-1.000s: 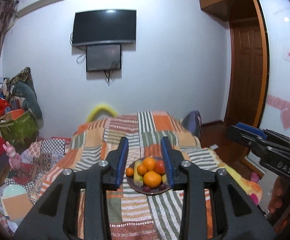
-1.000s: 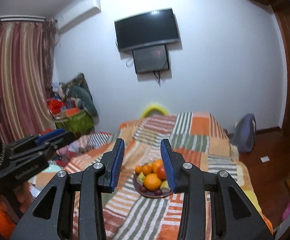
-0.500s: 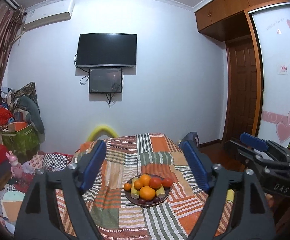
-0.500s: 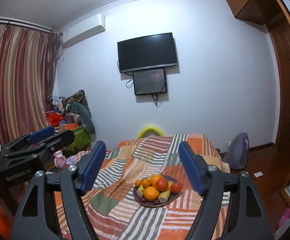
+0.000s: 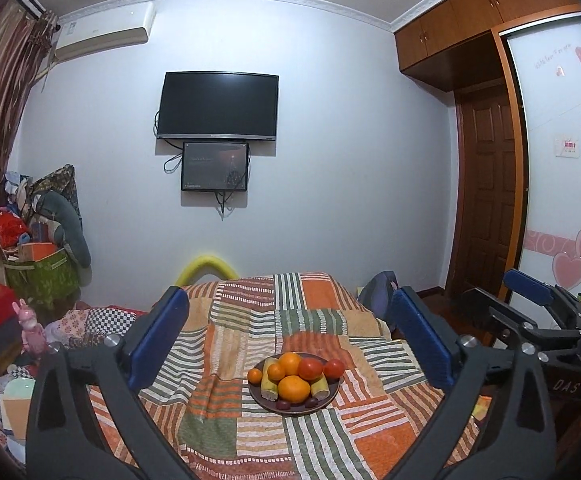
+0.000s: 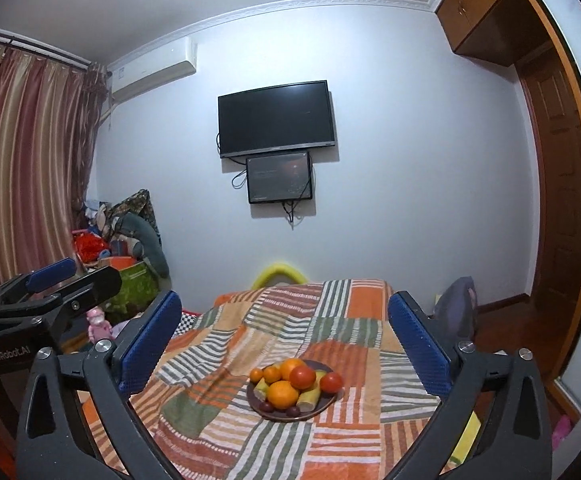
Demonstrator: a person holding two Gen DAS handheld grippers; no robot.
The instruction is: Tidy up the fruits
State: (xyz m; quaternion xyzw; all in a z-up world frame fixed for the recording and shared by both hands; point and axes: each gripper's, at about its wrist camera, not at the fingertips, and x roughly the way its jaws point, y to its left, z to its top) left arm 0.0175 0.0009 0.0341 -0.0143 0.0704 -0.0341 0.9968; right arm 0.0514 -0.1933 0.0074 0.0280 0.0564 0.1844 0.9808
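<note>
A dark plate point(image 5: 268, 404) of fruit sits on a striped patchwork cloth point(image 5: 218, 364). It holds several oranges point(image 5: 294, 389), two tomatoes point(image 5: 310, 369), yellow corn pieces point(image 5: 269, 384) and dark plums point(image 5: 283, 405). My left gripper point(image 5: 290, 340) is wide open and empty, well short of the plate. My right gripper point(image 6: 286, 340) is also wide open and empty, facing the same plate point(image 6: 262, 410) from a distance. Each gripper shows at the side of the other's view, the right one point(image 5: 538, 320) and the left one point(image 6: 42, 292).
A TV point(image 5: 217, 106) and a small screen hang on the far wall. Clutter, a green box point(image 5: 40, 276) and a pink toy point(image 5: 30, 328) lie at the left. A wooden door point(image 5: 486, 196) and a grey bag point(image 6: 456, 312) are at the right.
Both grippers opened from nearly shut to wide open and tilted up, so the plate now sits lower in both views.
</note>
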